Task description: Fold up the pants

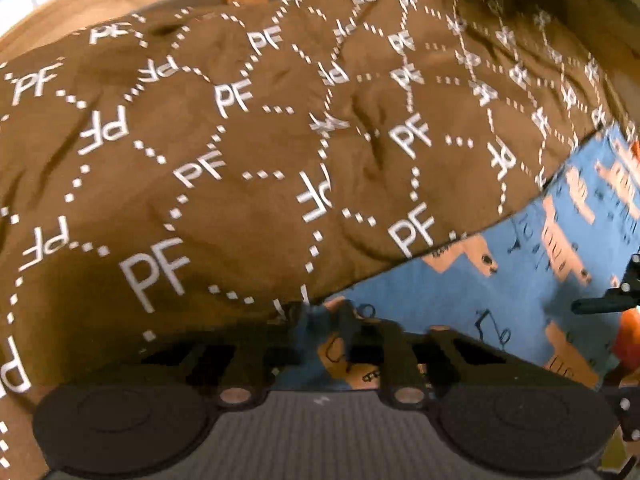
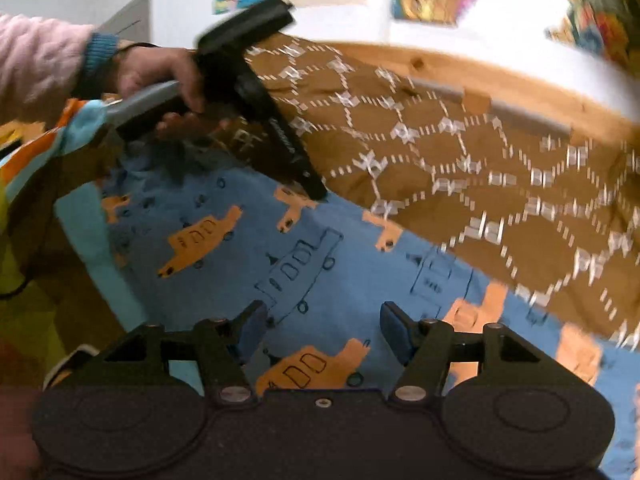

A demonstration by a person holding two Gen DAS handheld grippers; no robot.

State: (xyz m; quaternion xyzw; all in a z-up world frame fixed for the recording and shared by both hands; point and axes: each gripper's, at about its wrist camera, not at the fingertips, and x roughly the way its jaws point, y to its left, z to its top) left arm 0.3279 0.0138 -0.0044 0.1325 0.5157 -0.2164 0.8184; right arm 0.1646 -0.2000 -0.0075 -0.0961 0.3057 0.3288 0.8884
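Right wrist view shows the right gripper (image 2: 322, 330) spread above the blue pants (image 2: 248, 248), lying leftward along the brown blanket (image 2: 460, 152), whose far edge the left gripper (image 2: 316, 194) pinches.

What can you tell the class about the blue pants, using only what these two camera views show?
The blue pants look like soft cotton printed with orange trucks and outlined dark ones. They lie spread fairly flat, their far side bordering the brown "PF" blanket; which overlaps is unclear. The left gripper is shut on a bunched edge of the fabric. The right gripper is open over them, not visibly gripping. A lighter blue band edges one end.
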